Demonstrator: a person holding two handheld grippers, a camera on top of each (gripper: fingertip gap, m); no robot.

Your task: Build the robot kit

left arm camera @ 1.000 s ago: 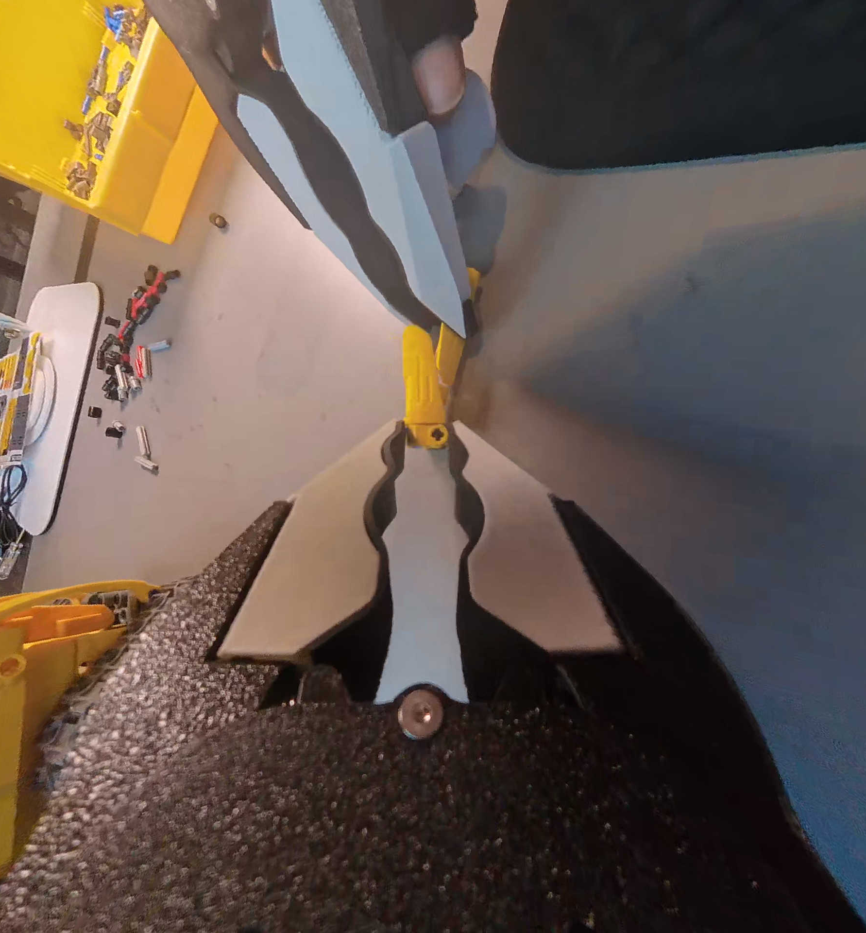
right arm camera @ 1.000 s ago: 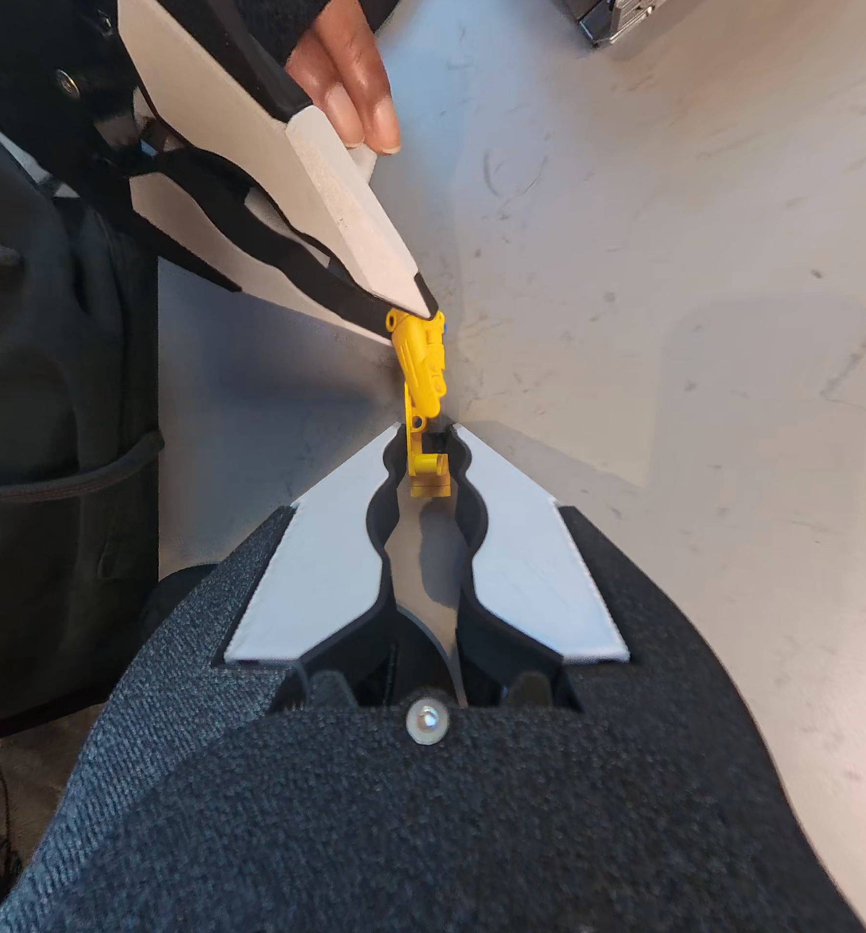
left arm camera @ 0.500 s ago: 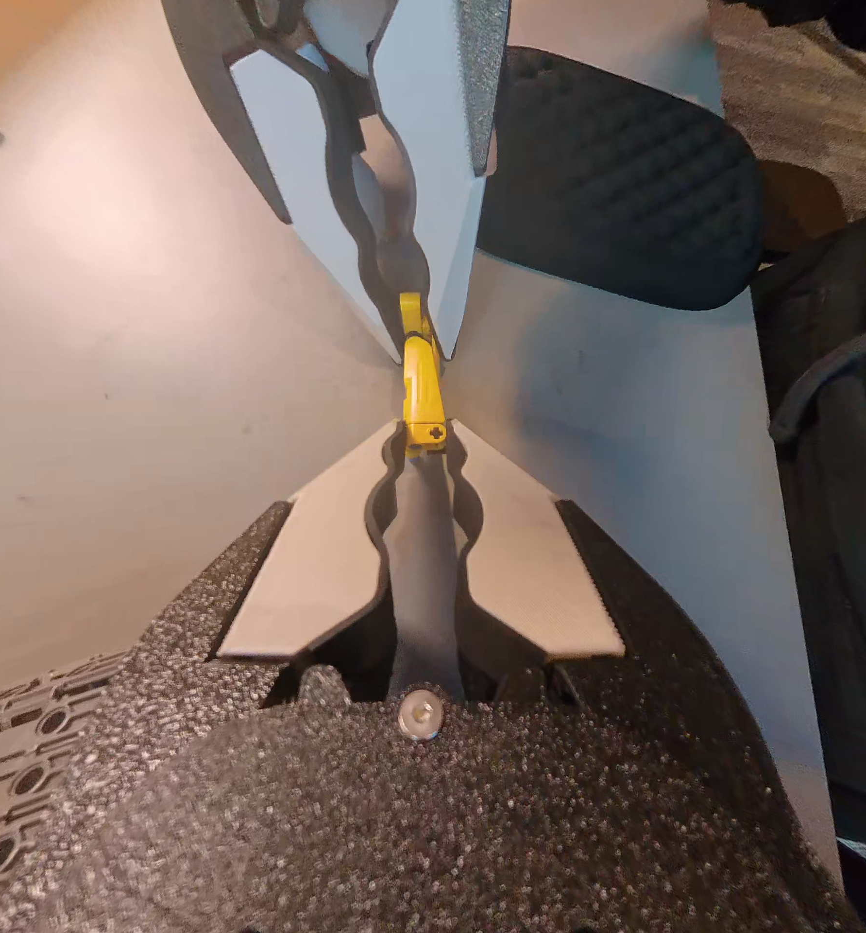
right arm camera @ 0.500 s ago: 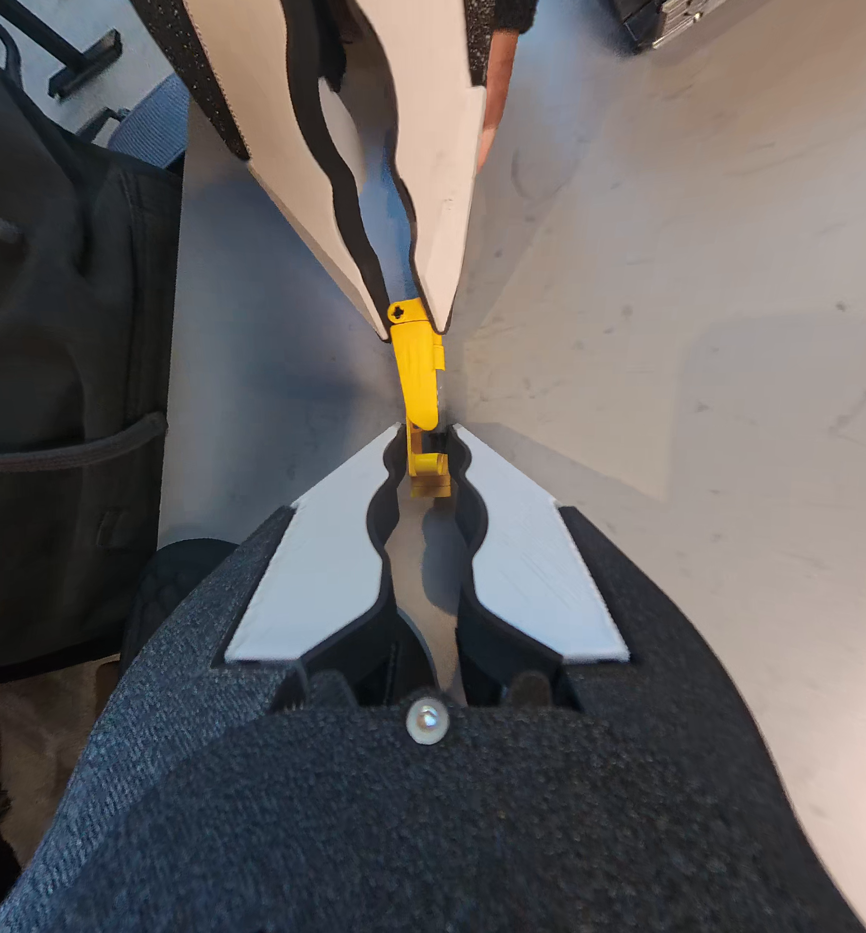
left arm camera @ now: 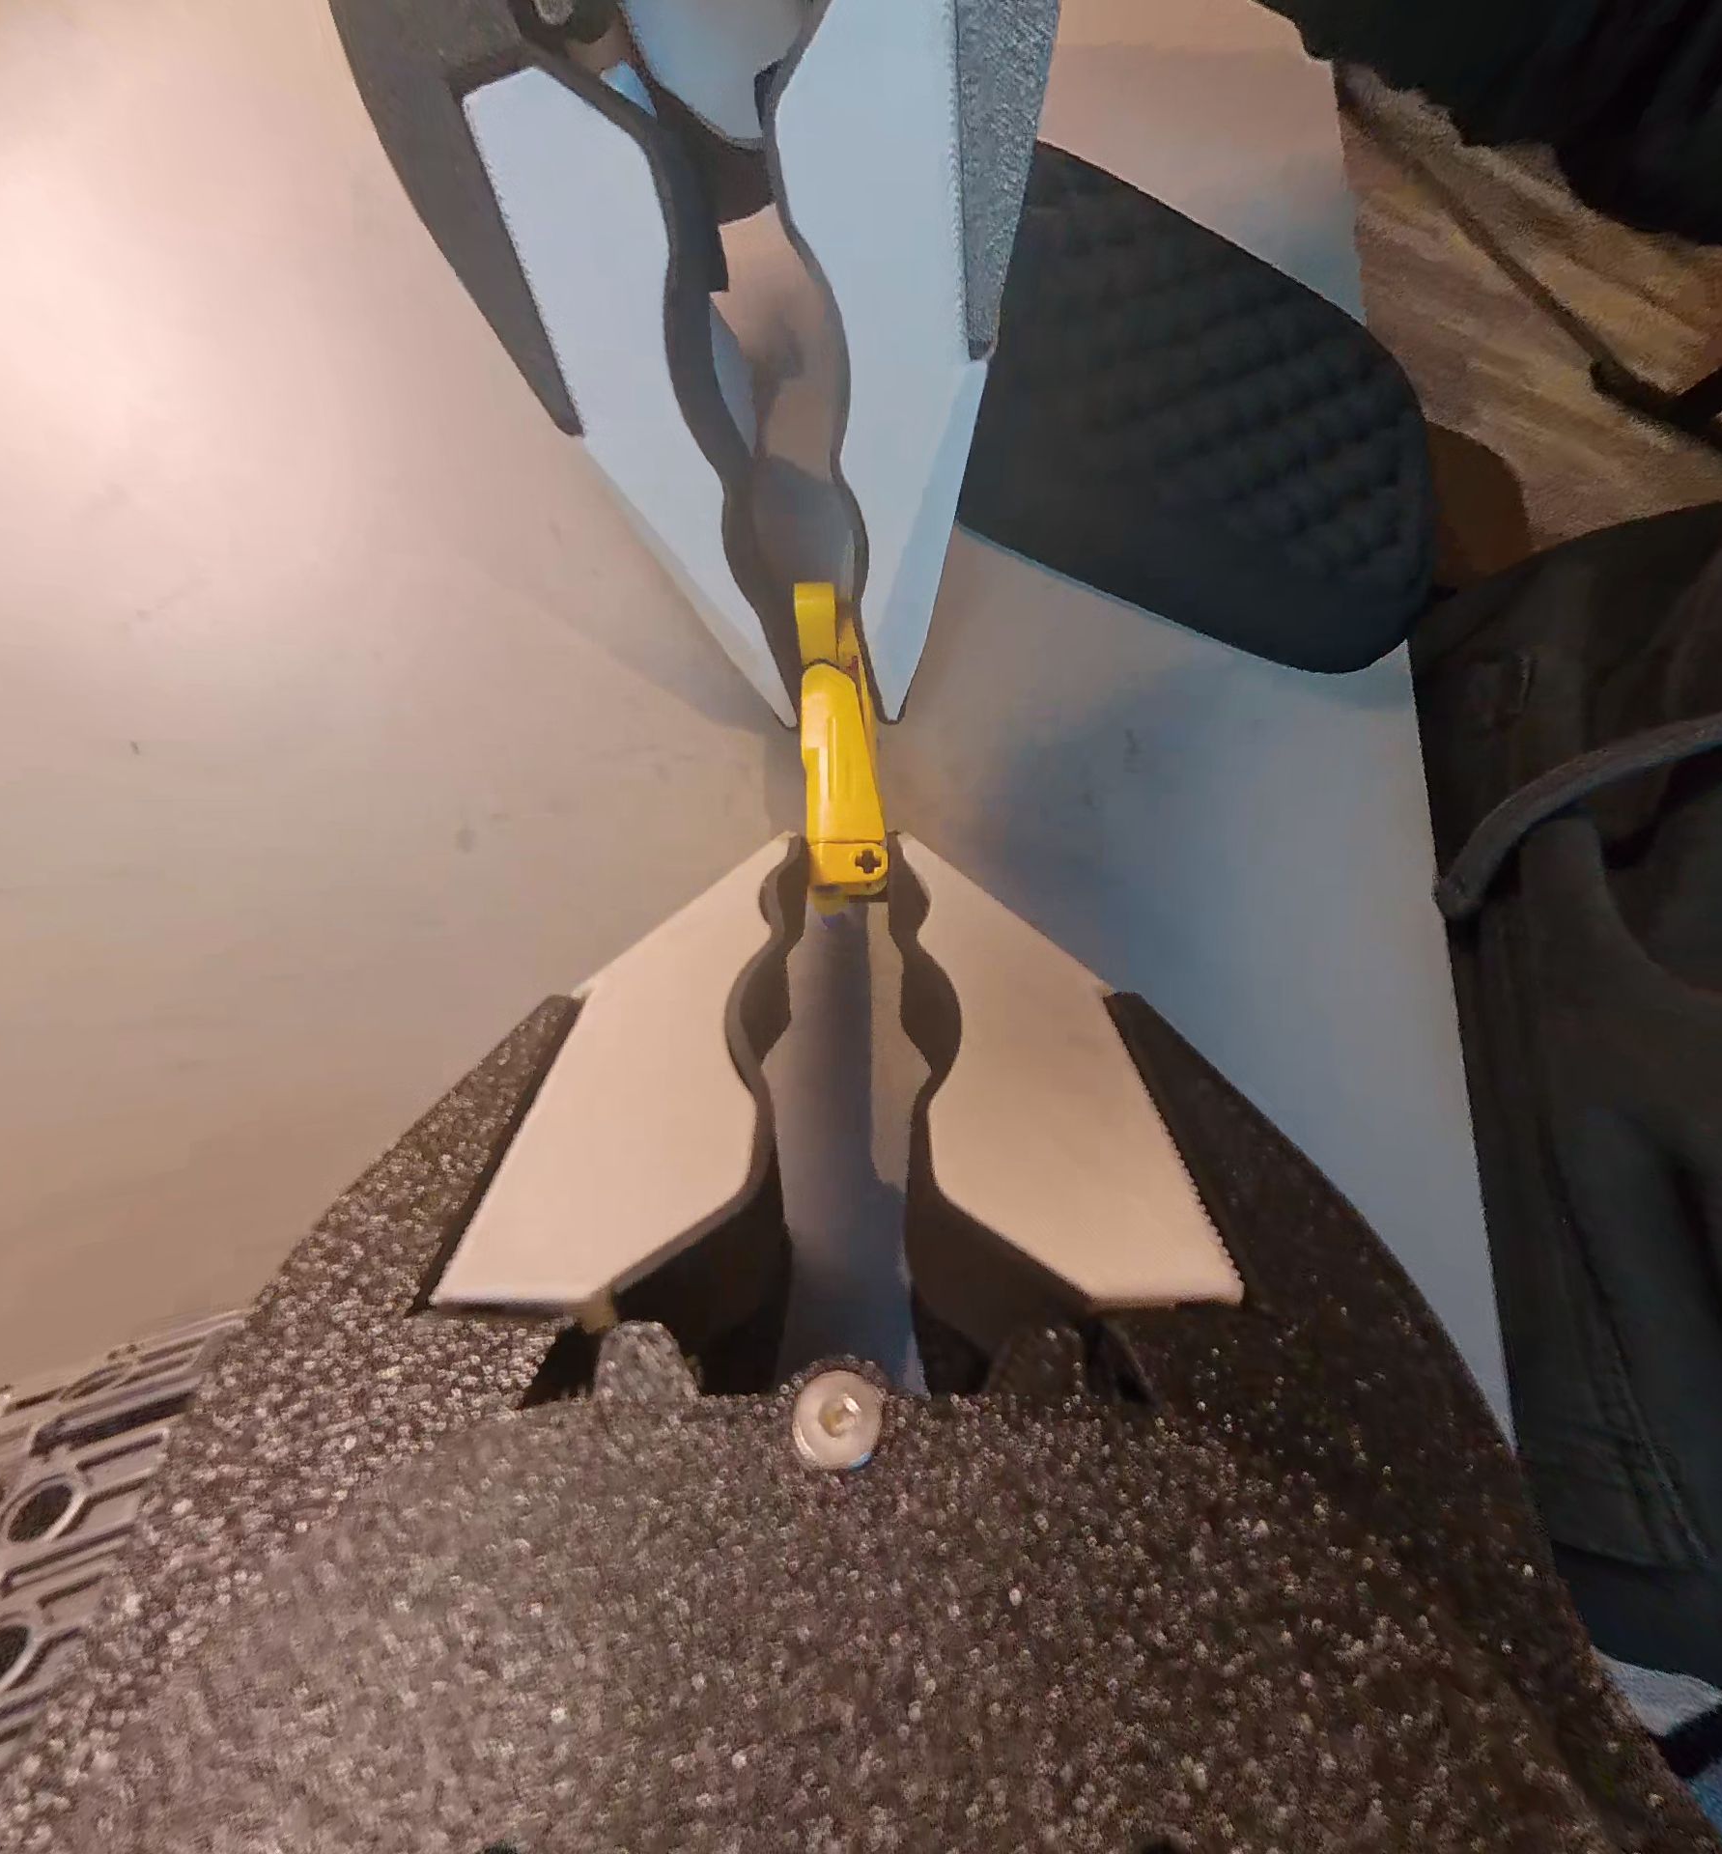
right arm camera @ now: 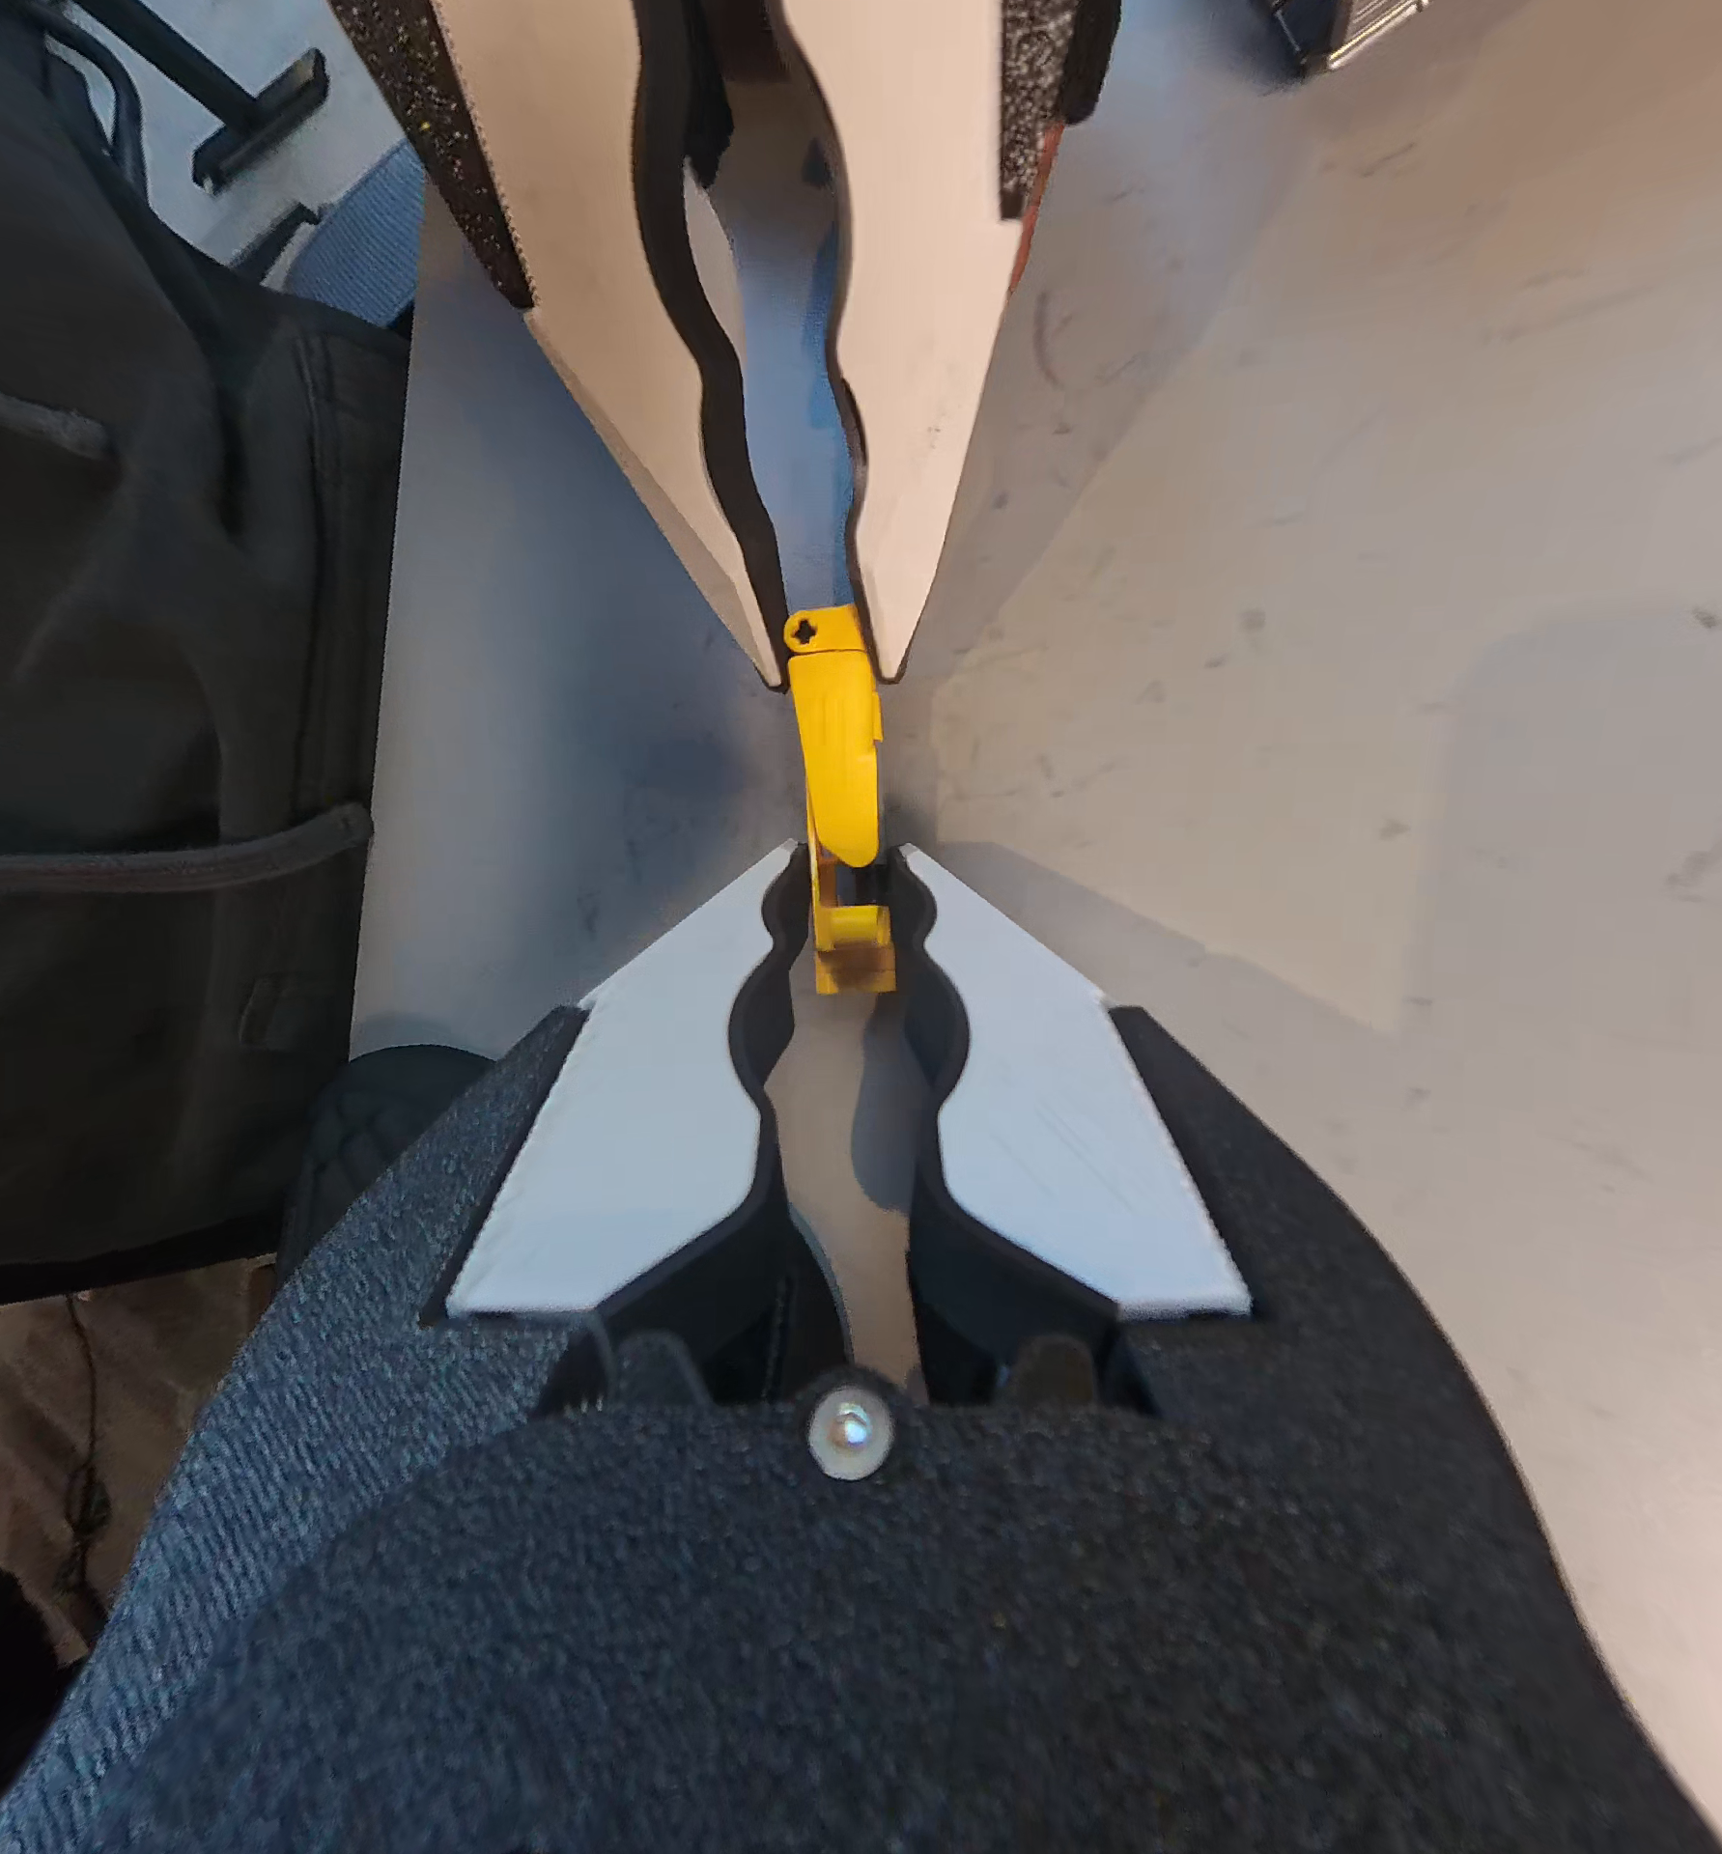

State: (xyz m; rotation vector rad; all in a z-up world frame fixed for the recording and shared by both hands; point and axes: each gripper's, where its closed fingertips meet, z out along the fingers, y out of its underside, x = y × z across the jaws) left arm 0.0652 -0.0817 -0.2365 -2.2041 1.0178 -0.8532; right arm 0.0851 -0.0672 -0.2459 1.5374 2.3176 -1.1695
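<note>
Left gripper [left arm camera: 844, 871], right gripper [right arm camera: 844, 903]: jaws of both clamp opposite ends of yellow part [left arm camera: 839, 762] above table [left arm camera: 234, 602].

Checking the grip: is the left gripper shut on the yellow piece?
Shut. The left gripper pinches one end of the yellow plastic piece; the right gripper clamps the other.

We see open pale tabletop [left arm camera: 234, 602] on one flank of nose-to-nose grippers. Other flank hemmed: dark padded chair arm [left arm camera: 1188, 451] overlaps table edge, black bag [right arm camera: 114, 752] just beyond. Yellow part [right arm camera: 836, 742] bridges gap between tips.
</note>
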